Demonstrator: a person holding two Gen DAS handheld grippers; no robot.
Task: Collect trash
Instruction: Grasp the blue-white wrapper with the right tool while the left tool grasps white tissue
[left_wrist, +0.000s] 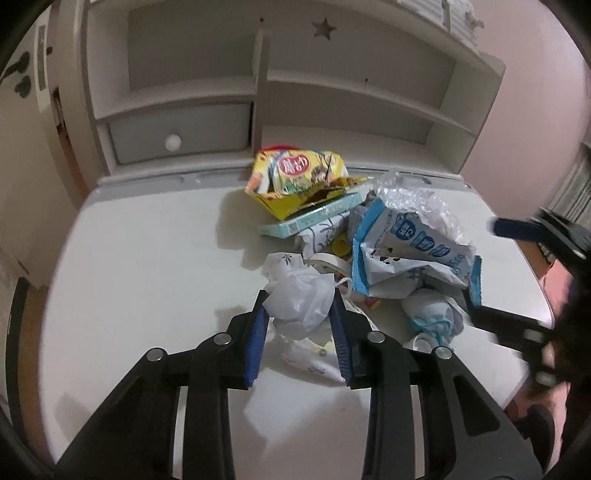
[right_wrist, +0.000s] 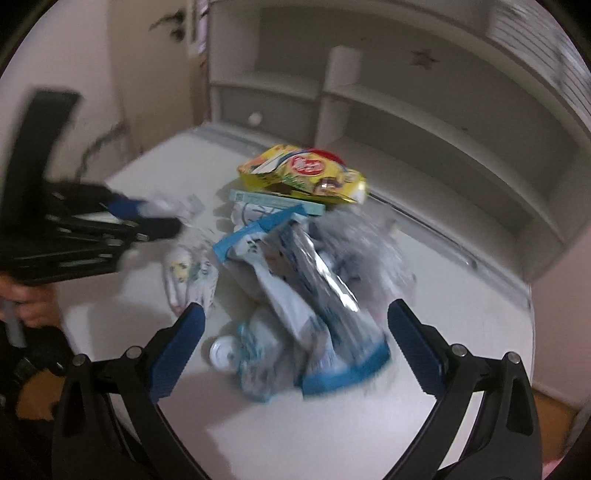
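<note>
Left claw clamped on crumpled white bag at near edge of trash pile on white counter. Right claw spread wide, straddling blue-white pouch; view blurred, contact unclear. Yellow snack bag at pile's far side, lying on teal box. Bubble wrap behind pouch. Shelf unit beyond counter.

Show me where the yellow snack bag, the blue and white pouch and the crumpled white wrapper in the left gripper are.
yellow snack bag (left_wrist: 295, 173), left wrist view, on its red logo.
blue and white pouch (left_wrist: 413, 251), left wrist view, on its printed front.
crumpled white wrapper (left_wrist: 299, 299), left wrist view, on its bunched middle between the left gripper's pads.
</note>
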